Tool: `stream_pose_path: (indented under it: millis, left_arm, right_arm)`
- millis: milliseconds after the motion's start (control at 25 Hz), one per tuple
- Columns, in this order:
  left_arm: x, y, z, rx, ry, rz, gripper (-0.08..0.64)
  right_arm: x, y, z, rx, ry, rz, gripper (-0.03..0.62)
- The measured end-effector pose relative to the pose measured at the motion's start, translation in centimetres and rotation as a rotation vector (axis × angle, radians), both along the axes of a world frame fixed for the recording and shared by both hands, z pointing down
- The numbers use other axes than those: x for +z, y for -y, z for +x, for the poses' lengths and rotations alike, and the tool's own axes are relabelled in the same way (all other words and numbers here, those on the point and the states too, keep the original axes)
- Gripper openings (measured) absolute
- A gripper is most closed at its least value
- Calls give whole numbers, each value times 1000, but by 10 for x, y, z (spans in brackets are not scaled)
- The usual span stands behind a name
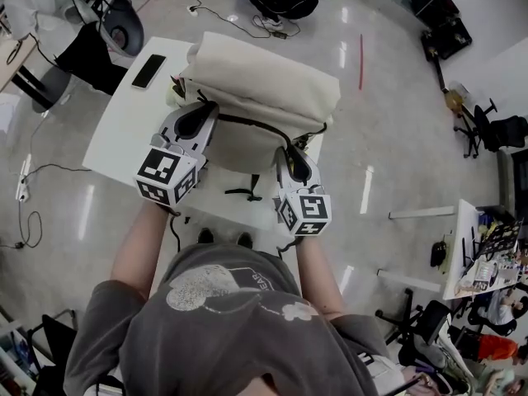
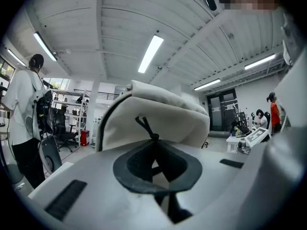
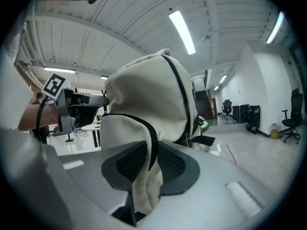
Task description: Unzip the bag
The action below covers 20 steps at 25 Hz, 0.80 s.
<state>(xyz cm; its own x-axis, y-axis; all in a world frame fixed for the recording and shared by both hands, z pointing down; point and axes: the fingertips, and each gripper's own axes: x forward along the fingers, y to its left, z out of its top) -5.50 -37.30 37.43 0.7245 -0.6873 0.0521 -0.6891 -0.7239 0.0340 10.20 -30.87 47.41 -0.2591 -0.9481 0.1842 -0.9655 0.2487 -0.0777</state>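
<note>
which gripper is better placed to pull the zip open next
Left. The left gripper is shut on the black zipper pull cord, likely ready to drag it. The right gripper only pinches a fold of the cream fabric bag, bracing it.

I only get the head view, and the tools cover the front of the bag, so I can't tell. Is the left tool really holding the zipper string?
Observer: Yes. In the left gripper view the left tool is pinched shut on the black pull cord of the cream bag.
Operator: What about the right tool?
Observer: In the right gripper view the right tool is clamped on a fold of fabric from the bag. A black edge strip runs between its pads.
</note>
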Motion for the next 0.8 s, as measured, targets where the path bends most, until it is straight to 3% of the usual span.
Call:
stream_pose_path:
  millis: [440,640,800]
  left_arm:
    - [2,-33,67,126,28,29,14]
    - [10,-40,79,155,42,32,14]
    - [11,-42,80,171,0,13,15]
  right_arm:
    - [1,-4,2,-11,9,3,74]
    - [2,-4,3,-11,14,3,74]
    - [1,-4,3,-9,13,2,74]
